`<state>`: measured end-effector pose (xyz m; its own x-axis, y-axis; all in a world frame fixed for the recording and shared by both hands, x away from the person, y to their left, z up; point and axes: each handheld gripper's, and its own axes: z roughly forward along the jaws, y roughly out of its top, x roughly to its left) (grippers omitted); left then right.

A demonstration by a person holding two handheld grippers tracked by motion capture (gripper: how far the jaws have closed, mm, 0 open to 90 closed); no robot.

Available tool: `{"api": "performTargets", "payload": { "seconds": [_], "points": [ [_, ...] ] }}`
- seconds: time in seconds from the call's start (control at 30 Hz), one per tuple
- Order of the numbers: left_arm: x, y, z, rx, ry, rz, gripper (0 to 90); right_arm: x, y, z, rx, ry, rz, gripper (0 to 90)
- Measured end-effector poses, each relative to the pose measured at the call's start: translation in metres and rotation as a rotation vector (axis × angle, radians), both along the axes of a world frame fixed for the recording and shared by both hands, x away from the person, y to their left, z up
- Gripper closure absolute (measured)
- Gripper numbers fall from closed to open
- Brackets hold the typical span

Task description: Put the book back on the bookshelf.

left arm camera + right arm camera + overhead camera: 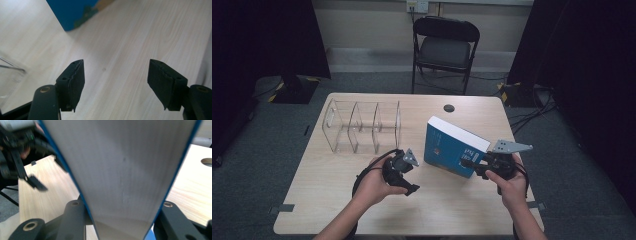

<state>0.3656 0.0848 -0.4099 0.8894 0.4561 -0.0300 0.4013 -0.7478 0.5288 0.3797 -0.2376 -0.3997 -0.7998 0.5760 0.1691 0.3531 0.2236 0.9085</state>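
book (451, 146) in my right hand-held gripper (476, 165), clamped across its thickness at one end, tilted up on the desk (447, 210) beside the clear rack (362, 125). thick and stiff, likely heavy for an end grip, and the glossy cover may slip. my left hand-held gripper (116, 83) is open and empty, low over bare desk; i'd take the far end with it.

On the counter (437, 200), the clear divided organizer (362, 125) stands at centre left of the frame; the book (452, 146) stands tilted to its right. A folding chair (444, 47) sits behind the counter, top centre.
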Motion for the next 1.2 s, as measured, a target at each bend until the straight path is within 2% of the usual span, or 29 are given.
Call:
{"api": "performTargets", "payload": {
  "seconds": [0.1, 0.17, 0.27, 0.3, 0.4, 0.47, 0.57, 0.73, 0.87, 0.97, 1.0, 1.07, 1.2],
  "points": [
    [0.0, 0.001, -0.019, 0.002, 0.018, 0.005, 30.3, 0.004, -0.001, 0.001, -0.005, -0.001, -0.009, 60.3],
    [-0.001, 0.001, -0.03, 0.012, 0.008, 0.018, 30.4, 0.006, -0.002, 0.002, -0.003, -0.001, -0.017, 60.6],
    [-0.002, 0.002, -0.045, 0.004, 0.013, 0.023, 29.7, 0.009, -0.004, 0.002, -0.002, 0.004, -0.023, 60.8],
    [-0.003, 0.002, -0.05, 0.026, 0.015, 0.006, 28.5, 0.01, -0.004, 0.002, 0.0, 0.008, -0.028, 60.8],
    [-0.004, 0.003, -0.062, 0.038, 0.019, -0.005, 26.4, 0.013, -0.005, 0.004, -0.006, 0.009, -0.03, 60.9],
    [-0.004, 0.004, -0.067, 0.007, -0.009, -0.004, 23.4, 0.015, -0.006, 0.004, -0.006, 0.017, -0.032, 60.8],
    [-0.005, 0.006, -0.069, -0.003, -0.021, -0.005, 22.9, 0.018, -0.006, 0.006, -0.009, 0.027, -0.037, 60.8],
    [-0.005, 0.008, -0.075, -0.052, -0.045, -0.005, 14.7, 0.021, -0.005, 0.008, -0.016, 0.027, -0.049, 60.7],
    [-0.005, 0.012, -0.078, -0.099, -0.067, 0.0, 14.2, 0.022, -0.006, 0.007, -0.006, 0.03, -0.06, 60.5],
    [-0.007, 0.015, -0.082, -0.127, -0.088, -0.001, 12.7, 0.021, -0.005, 0.006, -0.002, 0.011, -0.078, 59.9],
    [-0.007, 0.016, -0.084, -0.148, -0.098, -0.001, 12.0, 0.021, -0.005, 0.006, -0.001, 0.007, -0.08, 59.5],
    [-0.008, 0.018, -0.086, -0.168, -0.112, 0.0, 11.0, 0.019, -0.003, 0.006, -0.01, 0.0, -0.103, 57.8],
    [-0.01, 0.02, -0.089, -0.204, -0.122, 0.006, 10.7, 0.016, 0.004, 0.007, -0.05, -0.032, -0.201, 50.3]
  ]
}}
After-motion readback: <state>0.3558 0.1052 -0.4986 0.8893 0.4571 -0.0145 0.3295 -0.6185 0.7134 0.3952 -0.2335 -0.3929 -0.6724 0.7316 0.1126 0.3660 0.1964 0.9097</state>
